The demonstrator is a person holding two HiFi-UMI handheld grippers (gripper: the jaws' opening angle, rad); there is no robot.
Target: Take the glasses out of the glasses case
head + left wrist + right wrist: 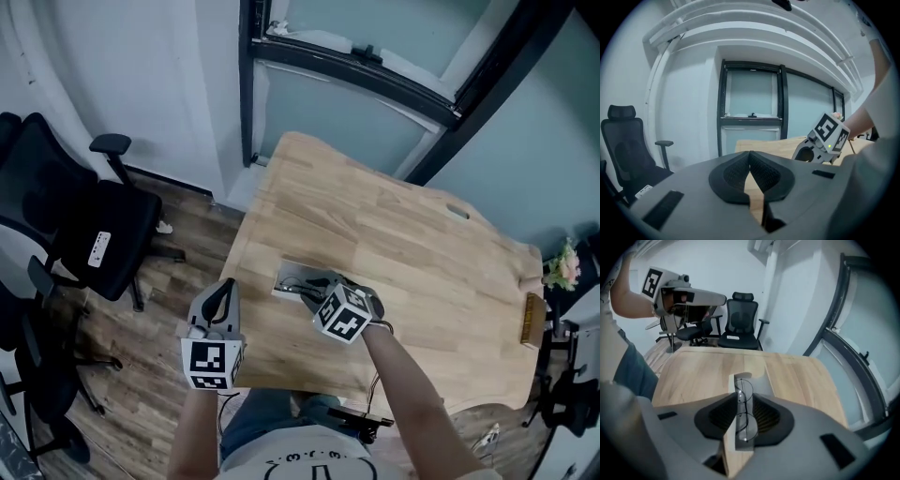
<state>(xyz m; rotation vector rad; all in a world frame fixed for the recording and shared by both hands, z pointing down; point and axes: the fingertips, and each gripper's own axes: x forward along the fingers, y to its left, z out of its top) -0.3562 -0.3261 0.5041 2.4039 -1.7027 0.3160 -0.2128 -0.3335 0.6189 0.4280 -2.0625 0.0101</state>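
Note:
A flat grey glasses case (284,278) lies open near the wooden table's (403,234) front left edge. Thin wire-rimmed glasses (745,414) rest on the case (758,380), lengthwise in the gap between my right gripper's (743,401) pads. That gripper (314,289) tilts steeply down over the case, and its jaws stand apart without pressing on the frame. My left gripper (222,291) hovers just off the table's left edge with nothing in it. Its fingertips meet in the left gripper view (750,154), which also shows the right gripper's marker cube (829,133).
A black office chair (84,225) stands on the wood floor left of the table. A small wooden item (532,319) and some flowers (562,267) sit at the table's far right edge. A dark-framed window (356,56) runs behind the table.

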